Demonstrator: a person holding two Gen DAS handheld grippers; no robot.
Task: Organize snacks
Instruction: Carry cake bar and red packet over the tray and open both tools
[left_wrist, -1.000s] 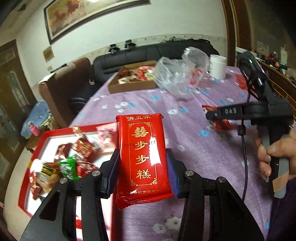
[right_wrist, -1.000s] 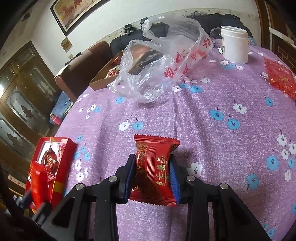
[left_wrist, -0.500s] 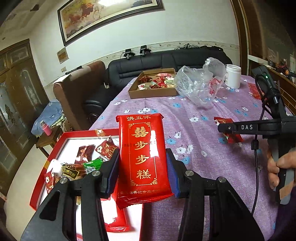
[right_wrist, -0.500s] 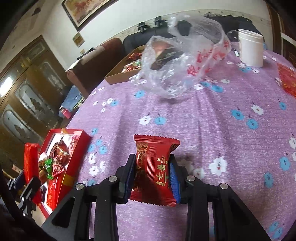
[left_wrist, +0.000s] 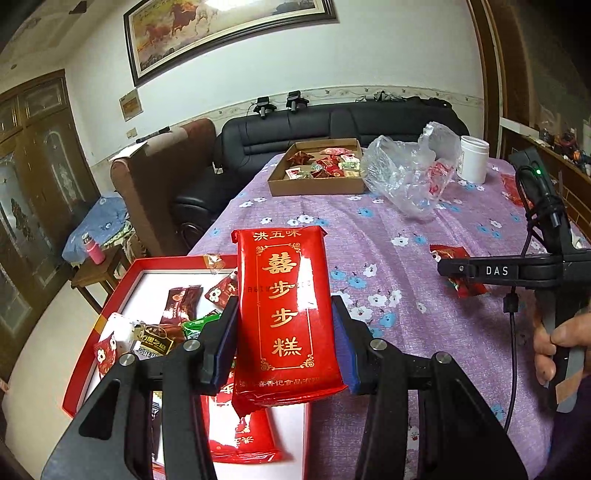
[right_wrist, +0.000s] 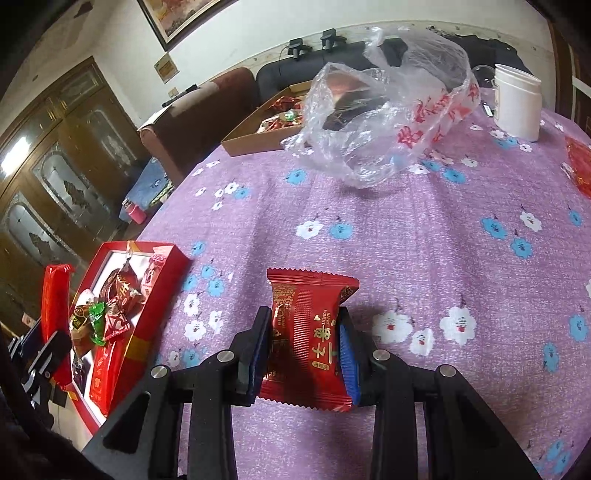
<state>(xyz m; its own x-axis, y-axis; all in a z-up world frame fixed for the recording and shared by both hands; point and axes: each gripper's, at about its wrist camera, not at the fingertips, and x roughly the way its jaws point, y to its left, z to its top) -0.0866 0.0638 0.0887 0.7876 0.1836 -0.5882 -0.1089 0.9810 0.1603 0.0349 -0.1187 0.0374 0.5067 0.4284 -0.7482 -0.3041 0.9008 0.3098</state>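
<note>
My left gripper (left_wrist: 282, 345) is shut on a long red cake pack with gold characters (left_wrist: 286, 310) and holds it above the red snack box (left_wrist: 122, 280), which holds several wrapped snacks and another long red pack (left_wrist: 240, 435). My right gripper (right_wrist: 304, 354) is shut on a small red snack packet (right_wrist: 308, 332) just above the purple flowered tablecloth (right_wrist: 424, 240). The red box also shows at the left of the right wrist view (right_wrist: 147, 295). The right gripper and its packet show in the left wrist view (left_wrist: 463, 273).
A brown cardboard tray of snacks (left_wrist: 317, 170) stands at the table's far side. A crumpled clear plastic bag (right_wrist: 388, 110) and a white jar (right_wrist: 517, 101) lie beyond it. Another red pack (right_wrist: 580, 166) lies at the right edge. A sofa and armchair stand behind.
Both grippers have lifted and pulled back with their packs. The left one now holds its pack higher over the red box; the far tray shows more fully.
</note>
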